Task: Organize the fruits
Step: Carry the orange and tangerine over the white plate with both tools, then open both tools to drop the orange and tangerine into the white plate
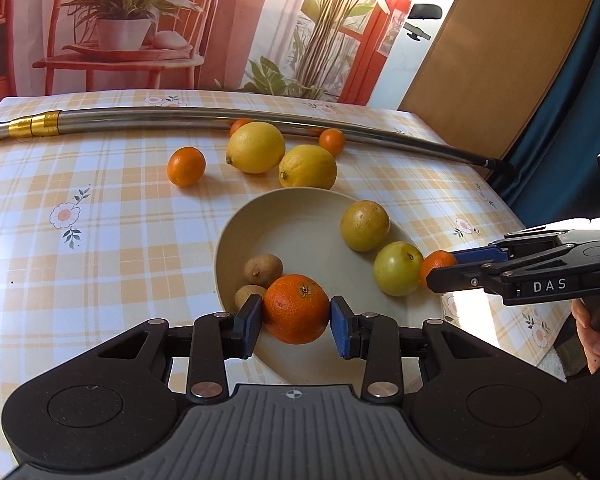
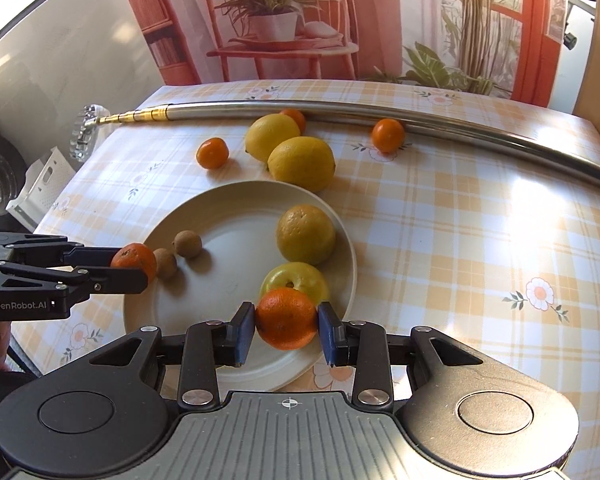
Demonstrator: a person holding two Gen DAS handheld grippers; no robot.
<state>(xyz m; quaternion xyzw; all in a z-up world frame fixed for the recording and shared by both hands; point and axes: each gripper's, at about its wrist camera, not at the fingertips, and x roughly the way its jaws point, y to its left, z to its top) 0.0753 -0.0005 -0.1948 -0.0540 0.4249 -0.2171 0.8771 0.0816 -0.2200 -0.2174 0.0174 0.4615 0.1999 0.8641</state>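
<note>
While two mandarins are held over the cream plate, fruit is being gathered from the checked tablecloth. Each mandarin should be lowered onto bare plate, clear of the fruit already there, before the pads are eased apart, so nothing rolls off the rim. One mandarin is pinched between the blue pads of the left gripper at the plate's left edge, beside two small brown fruits. The other mandarin is clamped in the right gripper, just in front of a green apple. Two lemons and three small oranges lie beyond, near a metal pole.
</note>
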